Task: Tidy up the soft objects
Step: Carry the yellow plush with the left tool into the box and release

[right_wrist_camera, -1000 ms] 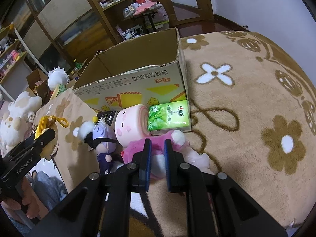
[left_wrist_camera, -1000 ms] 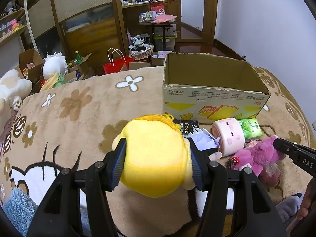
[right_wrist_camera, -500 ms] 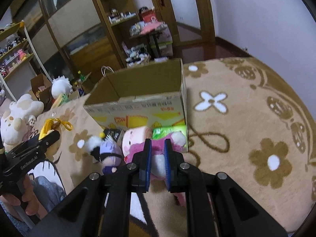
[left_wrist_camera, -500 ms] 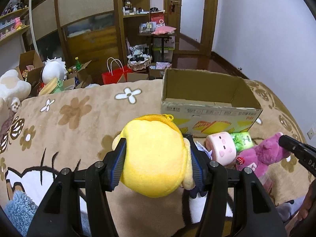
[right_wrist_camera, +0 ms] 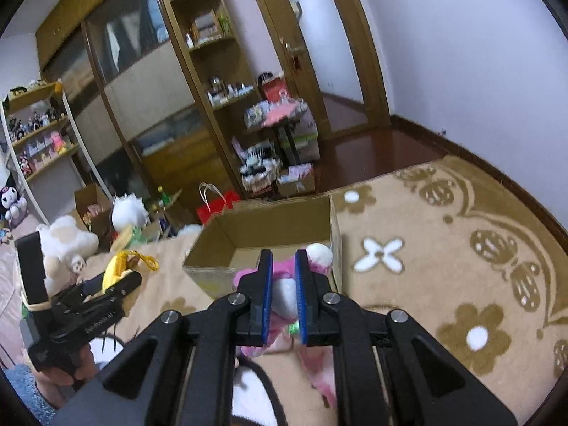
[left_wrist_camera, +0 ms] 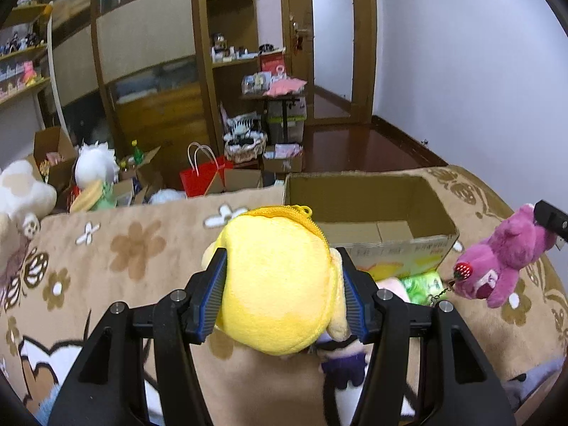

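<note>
Left gripper (left_wrist_camera: pixel 282 293) pinches a yellow plush (left_wrist_camera: pixel 277 284) between both pads, held above the blanket (left_wrist_camera: pixel 142 248), just near of the box (left_wrist_camera: pixel 369 209). Right gripper (right_wrist_camera: pixel 283 294) is nearly pressed together, clamping a pink bear (left_wrist_camera: pixel 497 259); the bear hangs off the blanket at the box's right near corner. Box open, nothing seen inside. A green pack (left_wrist_camera: pixel 422 282) and a purple doll (left_wrist_camera: pixel 342 360) lie on the blanket below the yellow plush. A hand (right_wrist_camera: pixel 67 372) grips the left tool's handle.
</note>
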The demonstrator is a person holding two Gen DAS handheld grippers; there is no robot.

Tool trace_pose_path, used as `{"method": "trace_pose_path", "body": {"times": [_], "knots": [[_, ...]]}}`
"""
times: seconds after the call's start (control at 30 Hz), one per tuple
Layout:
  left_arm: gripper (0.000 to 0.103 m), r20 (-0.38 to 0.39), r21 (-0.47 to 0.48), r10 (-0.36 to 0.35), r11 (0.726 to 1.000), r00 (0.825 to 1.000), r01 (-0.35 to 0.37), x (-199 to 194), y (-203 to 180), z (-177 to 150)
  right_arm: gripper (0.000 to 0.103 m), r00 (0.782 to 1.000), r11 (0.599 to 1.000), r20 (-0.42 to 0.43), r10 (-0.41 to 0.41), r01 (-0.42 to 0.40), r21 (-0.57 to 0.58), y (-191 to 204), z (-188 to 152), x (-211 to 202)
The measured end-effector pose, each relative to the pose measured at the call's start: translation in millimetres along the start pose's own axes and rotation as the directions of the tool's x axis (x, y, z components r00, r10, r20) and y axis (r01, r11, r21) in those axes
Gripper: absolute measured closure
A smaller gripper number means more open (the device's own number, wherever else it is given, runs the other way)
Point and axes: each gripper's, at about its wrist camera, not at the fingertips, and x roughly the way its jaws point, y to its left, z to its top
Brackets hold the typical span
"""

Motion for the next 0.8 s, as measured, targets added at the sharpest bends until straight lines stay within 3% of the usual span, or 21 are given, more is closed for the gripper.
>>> {"method": "trace_pose_path", "body": {"times": [0.33,0.53,0.8], "knots": [[0.046,0.091,0.049,-0.004,0.999,0.996,-0.001,17.2,-19.6,39.7,0.09,0.997,1.0,0.083,-0.006,0.007,-0.017,1.6,41.6,8.0],[0.046,0.139,0.117,0.006,0.993,0.99,-0.023,32.1,-38.3,56.1,0.091,0.995,0.999,0.101,-0.015,0.019,-0.039,2.2,52.9,16.0],[0.046,0.17,0.124,0.004,0.992,0.985,-0.025,52.2,-43.8,76.2,0.091,0.992,0.998,0.124,-0.022,0.029,-0.054,5.1,65.4,31.1]]}}
